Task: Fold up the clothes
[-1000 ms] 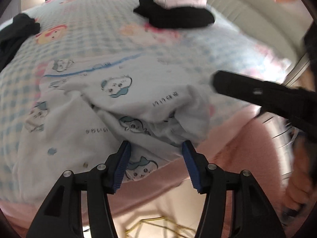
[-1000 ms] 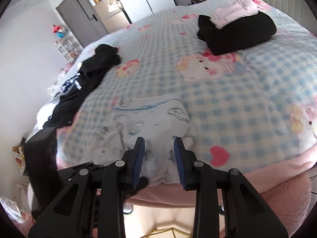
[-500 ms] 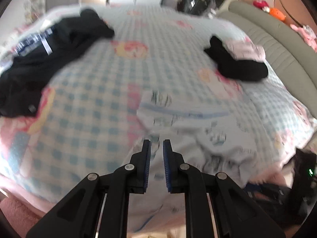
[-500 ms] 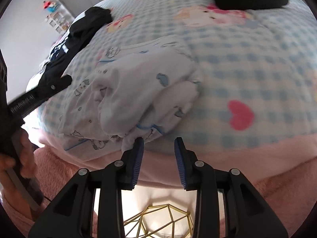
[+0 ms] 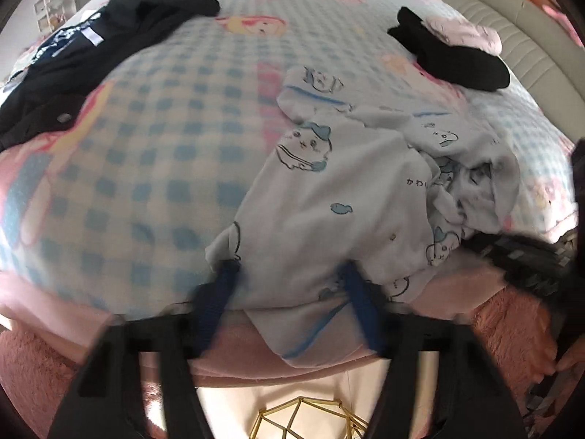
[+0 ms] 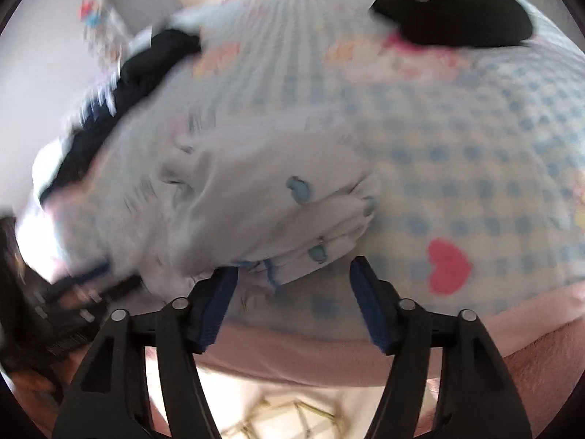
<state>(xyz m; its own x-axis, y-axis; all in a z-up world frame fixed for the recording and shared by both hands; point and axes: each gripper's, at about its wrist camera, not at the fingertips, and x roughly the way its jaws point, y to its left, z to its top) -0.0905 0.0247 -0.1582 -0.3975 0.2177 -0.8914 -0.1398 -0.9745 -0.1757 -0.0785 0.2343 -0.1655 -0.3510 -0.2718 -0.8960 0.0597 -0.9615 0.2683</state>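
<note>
A white garment with blue cartoon prints (image 5: 329, 190) lies crumpled at the near edge of a blue-checked bed (image 5: 157, 139). My left gripper (image 5: 292, 292) is open, its blue pads on either side of the garment's near hem. In the right wrist view the same garment (image 6: 256, 197) is blurred. My right gripper (image 6: 292, 285) is open just below the garment's bunched near-right edge, not holding it. The other gripper shows dark at the right edge of the left wrist view (image 5: 530, 263).
A black garment (image 5: 73, 55) is spread at the bed's far left. A folded black piece with a pink one on top (image 5: 453, 55) sits at the far right. A pink blanket edge (image 5: 256, 351) hangs below, and a gold wire frame (image 5: 307, 417) stands on the floor.
Both grippers have opened wide; the left was nearly shut half a second ago. The left moved down to the garment's near hem. The right moved in closer to the bunched edge.
</note>
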